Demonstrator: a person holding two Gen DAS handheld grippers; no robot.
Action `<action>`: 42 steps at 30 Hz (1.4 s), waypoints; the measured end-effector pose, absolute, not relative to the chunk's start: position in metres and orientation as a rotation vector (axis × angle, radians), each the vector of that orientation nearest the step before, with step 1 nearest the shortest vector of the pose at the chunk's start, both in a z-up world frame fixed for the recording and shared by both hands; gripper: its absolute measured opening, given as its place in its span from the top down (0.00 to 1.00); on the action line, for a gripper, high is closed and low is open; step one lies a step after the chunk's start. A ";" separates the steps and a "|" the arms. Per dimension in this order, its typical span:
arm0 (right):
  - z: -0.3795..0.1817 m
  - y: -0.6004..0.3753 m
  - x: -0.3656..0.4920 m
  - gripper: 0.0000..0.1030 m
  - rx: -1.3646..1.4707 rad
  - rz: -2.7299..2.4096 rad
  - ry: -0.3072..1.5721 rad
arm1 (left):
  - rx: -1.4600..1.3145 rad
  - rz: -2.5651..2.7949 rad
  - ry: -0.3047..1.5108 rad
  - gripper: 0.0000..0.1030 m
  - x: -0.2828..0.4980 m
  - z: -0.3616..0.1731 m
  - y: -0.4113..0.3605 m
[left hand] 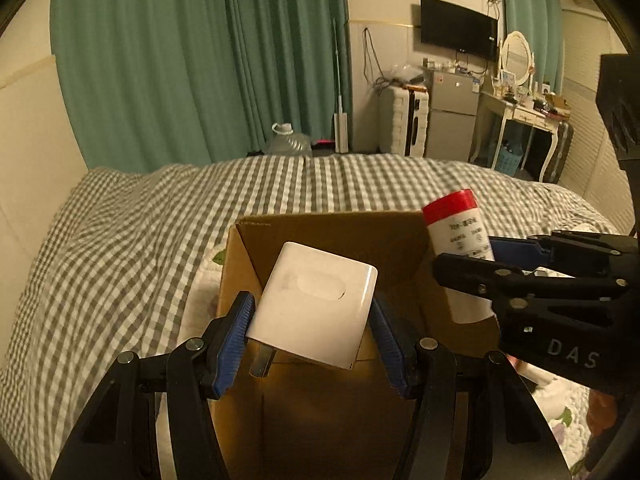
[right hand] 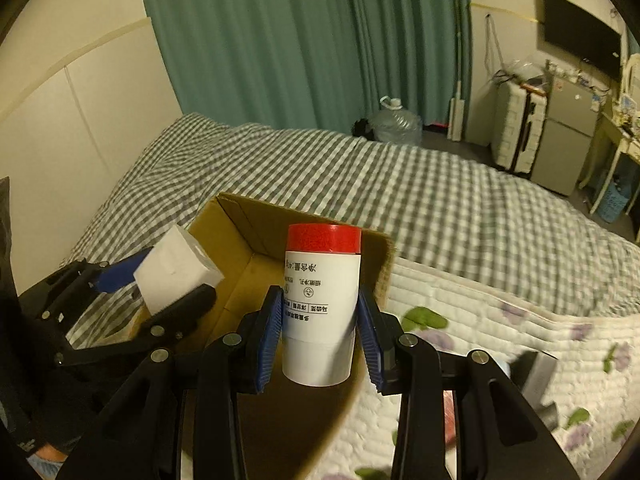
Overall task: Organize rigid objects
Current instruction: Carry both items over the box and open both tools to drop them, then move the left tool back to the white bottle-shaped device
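Note:
My left gripper (left hand: 312, 320) is shut on a white power adapter (left hand: 314, 304) with metal prongs, held over the open cardboard box (left hand: 320, 232). My right gripper (right hand: 320, 320) is shut on a white bottle with a red cap (right hand: 322, 304), held upright over the box's right side (right hand: 240, 216). In the left wrist view the bottle (left hand: 460, 240) and right gripper (left hand: 480, 268) show at the right. In the right wrist view the adapter (right hand: 176, 272) and left gripper (right hand: 156, 280) show at the left.
The box stands on a bed with a grey checked cover (left hand: 120, 240) and a white floral quilt (right hand: 500, 340). A dark grey object (right hand: 536, 376) lies on the quilt at right. Green curtains, a suitcase, a fridge and a dressing table stand beyond the bed.

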State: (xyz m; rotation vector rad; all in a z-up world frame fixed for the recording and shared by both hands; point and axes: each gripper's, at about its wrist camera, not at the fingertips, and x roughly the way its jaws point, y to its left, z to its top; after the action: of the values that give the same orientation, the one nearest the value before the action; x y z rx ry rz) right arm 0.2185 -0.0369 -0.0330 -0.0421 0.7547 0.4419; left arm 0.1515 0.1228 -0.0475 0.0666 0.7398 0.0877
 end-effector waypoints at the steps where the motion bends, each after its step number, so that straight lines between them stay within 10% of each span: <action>1: -0.036 -0.033 0.222 0.64 -0.038 0.450 0.757 | 0.066 0.087 0.743 0.42 0.153 -0.051 0.125; 10: -0.056 -0.023 0.246 0.62 -0.050 0.471 0.773 | 0.085 0.078 0.763 0.40 0.162 -0.062 0.124; 13: -0.044 -0.036 0.240 0.29 0.015 0.483 0.729 | 0.112 0.081 0.732 0.35 0.154 -0.055 0.117; 22: 0.018 -0.115 0.193 0.14 0.010 0.342 0.629 | 0.111 0.113 0.710 0.33 0.120 -0.017 0.085; 42: -0.056 -0.268 0.110 0.09 -0.188 0.238 0.707 | 0.100 0.080 0.862 0.33 0.093 -0.076 -0.078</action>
State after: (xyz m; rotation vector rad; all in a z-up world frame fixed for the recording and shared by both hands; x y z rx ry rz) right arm 0.1095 -0.2682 -0.0561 -0.1877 0.7070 0.2380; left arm 0.0928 -0.0785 -0.0759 0.1001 0.8615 0.0798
